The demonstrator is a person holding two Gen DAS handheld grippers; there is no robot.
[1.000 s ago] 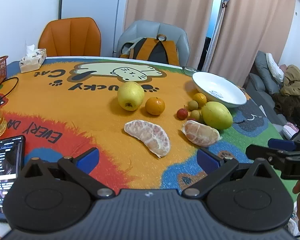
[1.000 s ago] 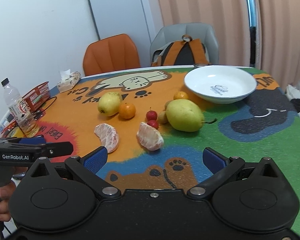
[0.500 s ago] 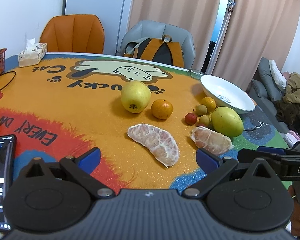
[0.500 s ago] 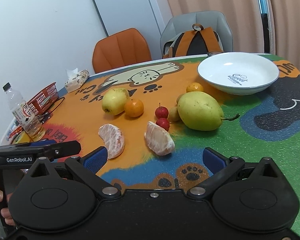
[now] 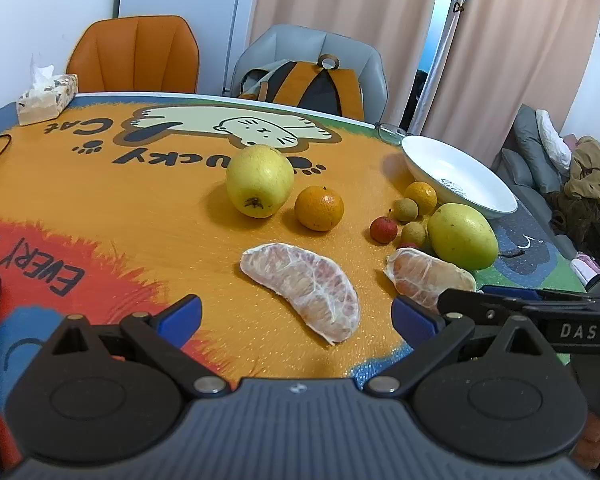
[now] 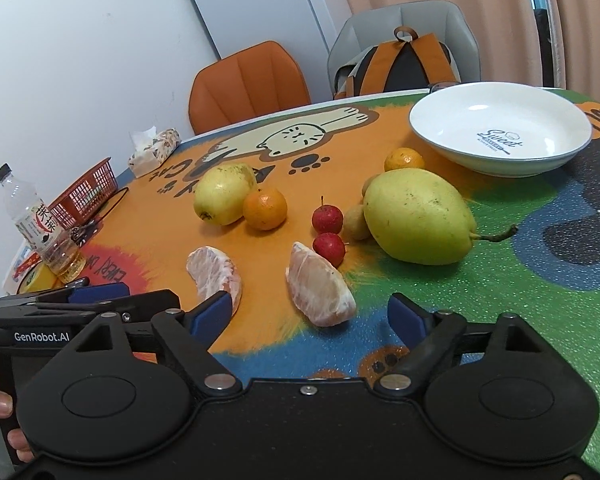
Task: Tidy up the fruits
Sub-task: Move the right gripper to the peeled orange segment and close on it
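Above the table (image 5: 100,216), both claws, left (image 5: 296,316) and right (image 6: 308,312), hover level, spread apart, empty.

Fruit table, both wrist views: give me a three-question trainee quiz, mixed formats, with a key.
1. True or false: the white bowl already holds fruit.
2. Multiple choice: which fruit lies between the open fingers of the right gripper? A) the big pear B) a peeled pomelo segment C) the mandarin
3. Fill in: the left gripper is ____ (open or shut).

Key: 1 false; 2 B; 3 open.
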